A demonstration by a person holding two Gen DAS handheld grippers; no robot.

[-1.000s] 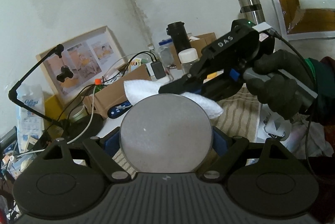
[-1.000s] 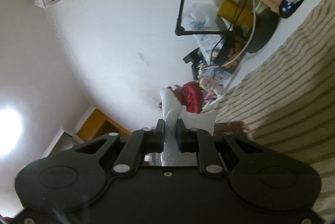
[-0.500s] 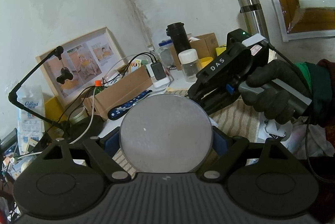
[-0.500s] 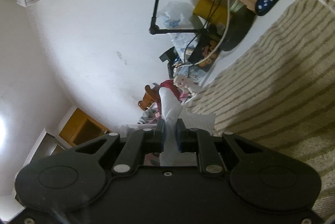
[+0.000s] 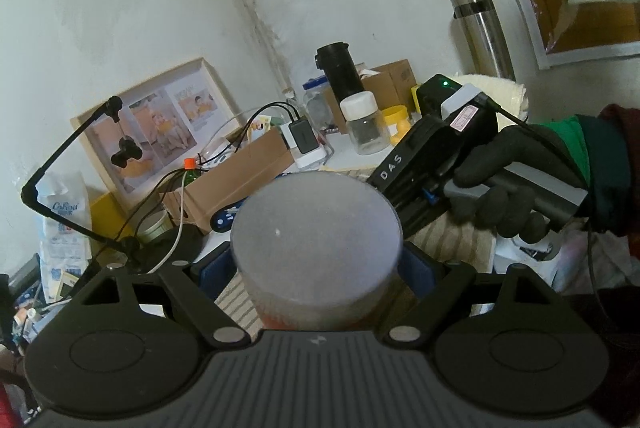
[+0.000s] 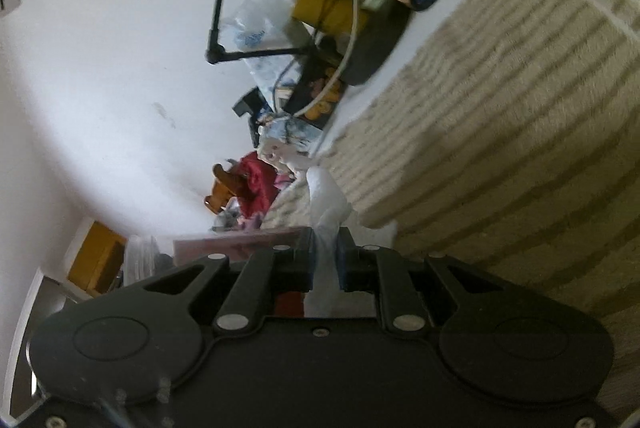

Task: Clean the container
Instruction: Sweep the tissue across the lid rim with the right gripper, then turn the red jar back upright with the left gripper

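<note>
My left gripper (image 5: 316, 264) is shut on a round container (image 5: 316, 240); its flat grey bottom faces the camera and its blue pads press both sides. In the left wrist view the right gripper body (image 5: 432, 156), held by a black-gloved hand, reaches down behind the container's right edge, its fingertips hidden. In the right wrist view my right gripper (image 6: 324, 256) is shut on a white tissue (image 6: 326, 200) that sticks out past the jaws above the striped cloth (image 6: 500, 132).
The back of the table holds a cardboard box (image 5: 236, 184), a white-capped jar (image 5: 364, 124), a black flask (image 5: 336, 72), a steel thermos (image 5: 480, 28), a picture frame (image 5: 156, 124) and a black stand with cables (image 5: 72, 156).
The right gripper with the tissue has moved from over the container's top edge down behind its right side; the tissue no longer shows in the left wrist view. The container has tilted slightly.
</note>
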